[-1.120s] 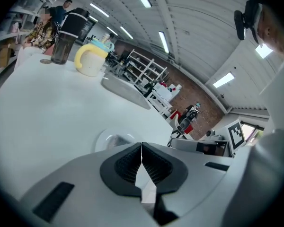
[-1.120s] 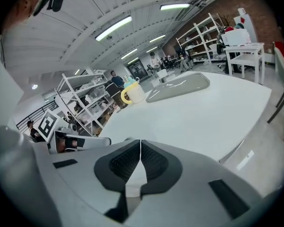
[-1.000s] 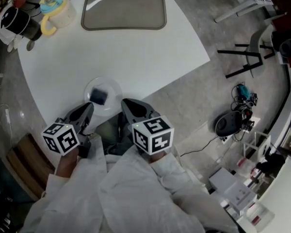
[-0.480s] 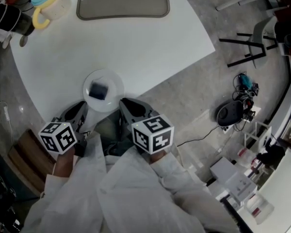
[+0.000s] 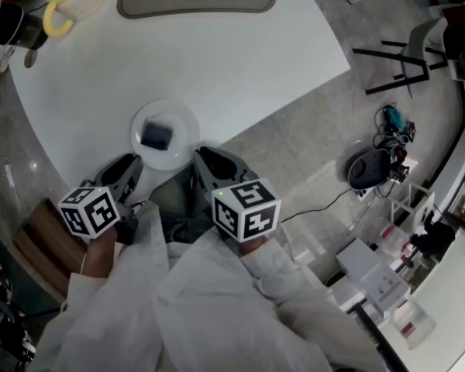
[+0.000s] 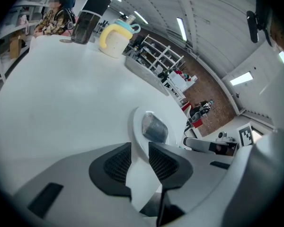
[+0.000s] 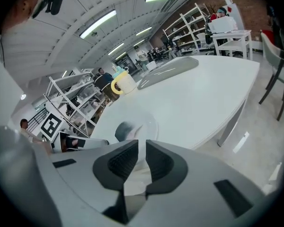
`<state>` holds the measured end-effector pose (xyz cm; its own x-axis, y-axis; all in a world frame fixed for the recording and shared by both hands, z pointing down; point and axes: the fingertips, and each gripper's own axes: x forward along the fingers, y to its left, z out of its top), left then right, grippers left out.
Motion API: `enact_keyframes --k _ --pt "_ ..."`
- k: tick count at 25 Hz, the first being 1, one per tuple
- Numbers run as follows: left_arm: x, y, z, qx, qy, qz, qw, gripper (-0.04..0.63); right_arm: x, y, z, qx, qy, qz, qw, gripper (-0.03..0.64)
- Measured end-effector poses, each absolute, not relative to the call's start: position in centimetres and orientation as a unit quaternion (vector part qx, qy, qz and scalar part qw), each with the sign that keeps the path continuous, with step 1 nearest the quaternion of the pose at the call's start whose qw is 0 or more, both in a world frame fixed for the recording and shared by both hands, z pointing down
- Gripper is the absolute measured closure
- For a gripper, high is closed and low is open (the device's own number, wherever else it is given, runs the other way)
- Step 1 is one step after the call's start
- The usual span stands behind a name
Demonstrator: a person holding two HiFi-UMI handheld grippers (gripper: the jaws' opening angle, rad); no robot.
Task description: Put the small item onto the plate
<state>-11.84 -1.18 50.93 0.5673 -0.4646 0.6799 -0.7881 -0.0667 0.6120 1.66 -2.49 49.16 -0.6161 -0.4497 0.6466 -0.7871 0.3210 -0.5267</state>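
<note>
Both hands sit low at the table (image 5: 240,60) edge, with the grippers tilted down toward 12 o'clock. The left gripper (image 6: 140,146) has just been opening and its jaws are spread, seemingly with the rim of the plate (image 5: 184,121) in the gap. The right gripper (image 7: 142,143) has just parted to an empty slit. The dark, blocky item (image 5: 156,136) lies on the plate, at 1 o'clock of the left gripper and 10 o'clock of the right.

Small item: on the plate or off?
On. Head view shows the small item lying inside the rim of the plate; left gripper view agrees.
</note>
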Motion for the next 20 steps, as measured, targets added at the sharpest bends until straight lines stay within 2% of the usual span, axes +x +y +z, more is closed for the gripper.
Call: enact_keyframes --k 2,3,20 --pt "-11.7 -1.1 51.0 0.713 -0.433 0.152 0.531 0.490 1.6 -2.5 49.4 0.394 -0.784 0.437 0.197 0.521" --pt "-11.7 -1.1 51.0 0.712 -0.431 0.151 0.533 0.488 1.6 -2.4 49.6 0.393 -0.782 0.442 0.199 0.509" --pt "-11.5 -2.0 51.1 0.693 -0.419 0.119 0.575 0.485 1.2 -2.4 51.6 0.386 -0.751 0.488 0.218 0.492"
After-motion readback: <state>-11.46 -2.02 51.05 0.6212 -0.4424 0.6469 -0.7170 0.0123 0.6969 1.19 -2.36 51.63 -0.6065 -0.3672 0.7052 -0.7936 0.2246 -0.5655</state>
